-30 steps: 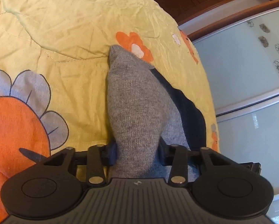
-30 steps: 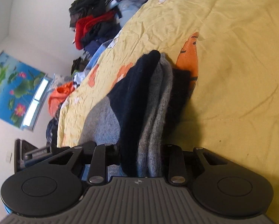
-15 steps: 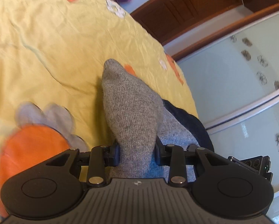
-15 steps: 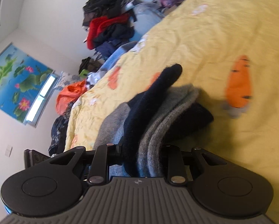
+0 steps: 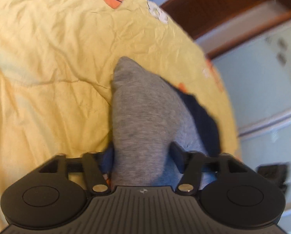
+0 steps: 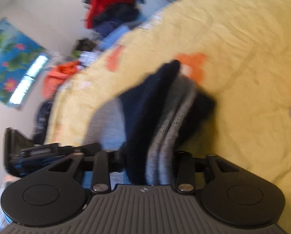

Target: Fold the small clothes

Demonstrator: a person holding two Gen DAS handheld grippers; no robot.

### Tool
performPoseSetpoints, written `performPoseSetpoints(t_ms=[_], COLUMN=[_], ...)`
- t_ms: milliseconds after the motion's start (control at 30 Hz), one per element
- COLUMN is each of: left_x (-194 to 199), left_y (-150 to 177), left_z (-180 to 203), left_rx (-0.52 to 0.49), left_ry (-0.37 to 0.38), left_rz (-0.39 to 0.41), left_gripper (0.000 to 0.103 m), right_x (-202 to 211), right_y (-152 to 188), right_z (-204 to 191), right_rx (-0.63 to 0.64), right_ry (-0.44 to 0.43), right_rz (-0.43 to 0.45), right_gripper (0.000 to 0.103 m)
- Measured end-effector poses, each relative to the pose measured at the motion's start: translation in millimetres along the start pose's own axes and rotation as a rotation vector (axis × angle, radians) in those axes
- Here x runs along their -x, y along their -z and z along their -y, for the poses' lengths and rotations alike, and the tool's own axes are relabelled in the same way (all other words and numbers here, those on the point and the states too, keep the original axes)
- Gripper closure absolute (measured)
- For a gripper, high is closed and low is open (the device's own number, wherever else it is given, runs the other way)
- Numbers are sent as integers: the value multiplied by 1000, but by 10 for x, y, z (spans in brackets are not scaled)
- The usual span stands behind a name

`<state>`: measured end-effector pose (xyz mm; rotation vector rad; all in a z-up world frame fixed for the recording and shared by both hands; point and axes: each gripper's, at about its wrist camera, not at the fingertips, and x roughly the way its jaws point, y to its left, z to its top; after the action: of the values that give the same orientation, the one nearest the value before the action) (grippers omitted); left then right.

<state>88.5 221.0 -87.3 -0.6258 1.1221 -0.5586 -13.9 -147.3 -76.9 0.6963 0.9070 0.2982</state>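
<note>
Yellow bedspread (image 5: 48, 58), clothes heap (image 6: 114, 9)

bedroom at home: yellow bedspread (image 5: 57, 58), clothes heap (image 6: 114, 9), wooden wardrobe (image 5: 233, 5).

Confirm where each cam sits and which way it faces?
Left wrist: on the left claw, looking forward and down at the grey sock on the yellow bedspread; own fingers show.
Right wrist: on the right claw, looking at the sock's navy end, clothes pile beyond.
Shared: sock, bedspread.
</note>
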Motion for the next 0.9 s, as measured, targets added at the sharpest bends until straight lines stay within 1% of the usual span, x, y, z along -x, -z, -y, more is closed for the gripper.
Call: performPoseSetpoints(t_ms=[33,67,100,133,200,233,300,333,367,433,467,500,533,567,633,667,700,800,833,867,900], left_x=[88,194,307,411,559,614,653,638,619,606,593,601,616,629,640,654,657,648,630,613,598], left_y=[70,162,273,392,606,716,853,891,923,996,1030,1058,1094,1125,1164,1179,1186,1194,1189,1182,1175], left_z=[-7,0,12,4,-56,-91,-153,-183,-214,-267,-276,-270,-266,-264,-277,-287,-297,-333,-339,-335,-327], left_rx=[14,0,-16,-19,3,12,32,55,79,123,130,128,126,124,124,126,128,140,140,138,137], left_ry=[14,34,49,69,118,139,148,156,167,178,182,187,188,190,199,196,194,191,189,185,179], left_rz=[19,39,53,58,40,34,24,17,6,4,-1,-2,1,2,4,5,5,-1,-4,-8,-9], left_gripper=[31,22,19,19,19,19,19,19,19,19,19,19,19,19,19,19,19,19,19,19,19], right_x=[49,123,214,313,498,571,653,674,695,800,894,990,1058,1092,1059,1029,984,839,808,792,793], right_y=[27,85,133,188,294,354,480,551,617,753,828,892,918,929,943,948,947,961,966,968,966], right_z=[47,85,113,145,215,234,246,244,221,125,76,24,-3,2,49,77,110,184,197,211,205], right_rx=[-1,5,19,27,31,41,53,58,71,143,181,219,228,198,137,124,104,54,48,40,36], right_ry=[-11,-16,-21,-32,-42,-35,-38,-50,-43,11,38,40,11,-19,-41,-51,-54,-66,-64,-83,-91], right_rz=[1,6,9,12,16,21,10,-2,-7,27,69,101,107,91,51,45,31,-4,-3,0,1], right_gripper=[46,36,30,29,21,21,21,21,22,22,22,23,24,31,47,63,71,72,72,73,89])
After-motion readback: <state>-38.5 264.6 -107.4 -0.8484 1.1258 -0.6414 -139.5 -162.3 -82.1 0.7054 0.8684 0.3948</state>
